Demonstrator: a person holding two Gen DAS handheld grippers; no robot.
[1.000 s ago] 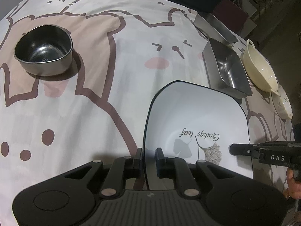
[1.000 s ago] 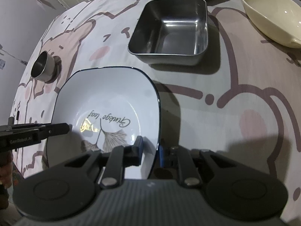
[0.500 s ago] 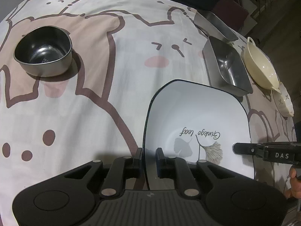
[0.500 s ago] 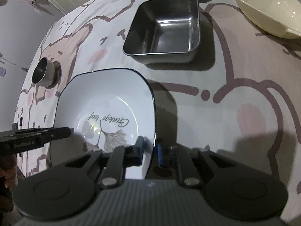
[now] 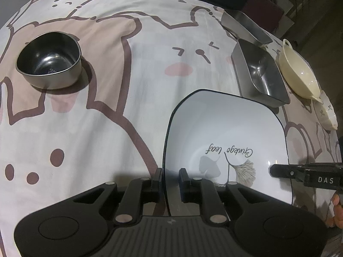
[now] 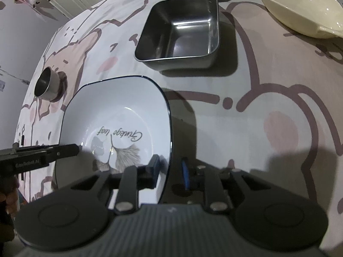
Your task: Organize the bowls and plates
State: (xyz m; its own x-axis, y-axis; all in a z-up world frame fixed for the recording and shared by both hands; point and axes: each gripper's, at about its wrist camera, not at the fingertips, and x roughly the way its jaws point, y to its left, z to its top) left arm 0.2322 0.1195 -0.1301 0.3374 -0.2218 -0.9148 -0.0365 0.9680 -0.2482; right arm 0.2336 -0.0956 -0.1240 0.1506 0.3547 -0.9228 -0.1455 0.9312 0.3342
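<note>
Both our grippers have just been easing their jaws apart around the white square plate [image 5: 225,132], which sits in much the same spot as a second ago, low over the cartoon-bear tablecloth [image 5: 133,98] with its dark rim and upside-down "Ginkgo leaf" lettering facing us. Our left gripper [image 5: 170,181] straddles the plate's left edge: the rim lies against the outer finger, while a clear gap shows between the rim and the inner finger, so the hold looks slack rather than clamped. Our right gripper [image 6: 169,170] straddles the opposite edge, and there we see daylight on both sides of the rim, the blue pads standing off it. Whether the plate rests fully on the cloth we cannot tell, though its shadow hugs it closely in the right wrist view. Just beyond the plate stands a square steel container [image 6: 180,32], and behind that a second steel tray [image 5: 244,29]. Beside them to the right lies a cream handled bowl [image 5: 298,72], with a small patterned white dish [image 5: 327,115] nearer us at the table's edge. Well apart, on the far left, a round steel bowl [image 5: 49,60] stands alone on the cloth.
</note>
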